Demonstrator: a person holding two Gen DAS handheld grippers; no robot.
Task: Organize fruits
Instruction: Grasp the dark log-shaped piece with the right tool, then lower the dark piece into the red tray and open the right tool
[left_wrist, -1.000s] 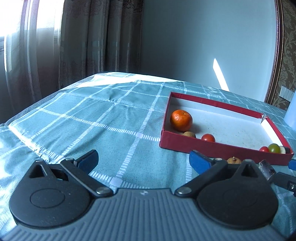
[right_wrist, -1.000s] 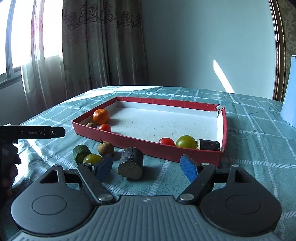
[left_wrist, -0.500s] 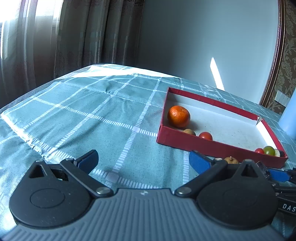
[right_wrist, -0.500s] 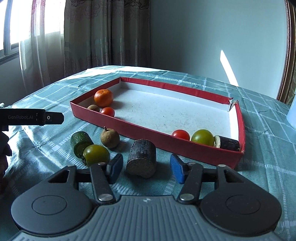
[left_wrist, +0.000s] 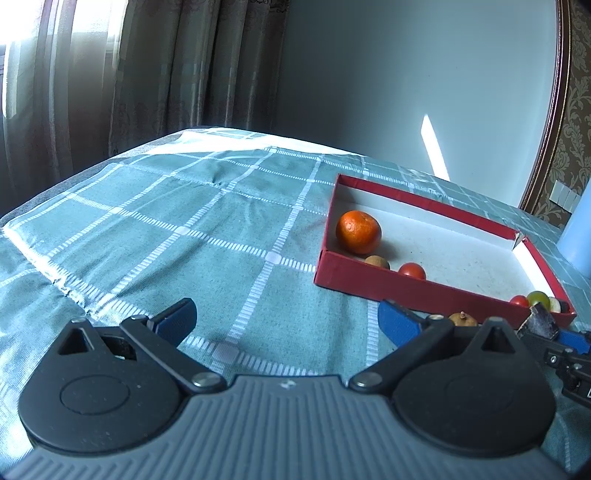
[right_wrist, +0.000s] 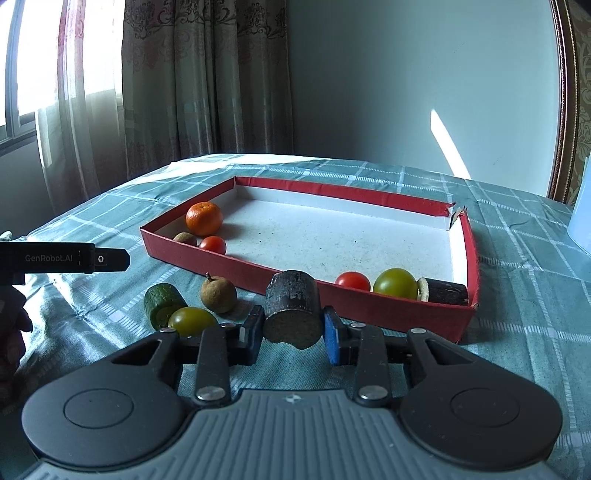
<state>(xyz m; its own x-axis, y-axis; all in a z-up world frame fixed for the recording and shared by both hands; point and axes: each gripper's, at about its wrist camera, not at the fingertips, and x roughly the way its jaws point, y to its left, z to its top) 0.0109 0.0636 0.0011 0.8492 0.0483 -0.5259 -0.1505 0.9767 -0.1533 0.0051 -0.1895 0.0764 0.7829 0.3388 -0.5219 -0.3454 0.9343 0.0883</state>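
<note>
- Right tongs (right_wrist: 293, 334) have just been closing and now pinch the dark stub (right_wrist: 293, 308), just outside the red tray (right_wrist: 388, 314).
- Left tongs (left_wrist: 286, 319) gape, empty.
- Lift level, clear the wall, lower inside.

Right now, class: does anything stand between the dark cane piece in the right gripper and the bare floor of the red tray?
Only the tray's near wall, right behind the cane piece that the right gripper has just closed on. The red tomato and green tomato sit just inside; the bare tray floor lies beyond them.
</note>
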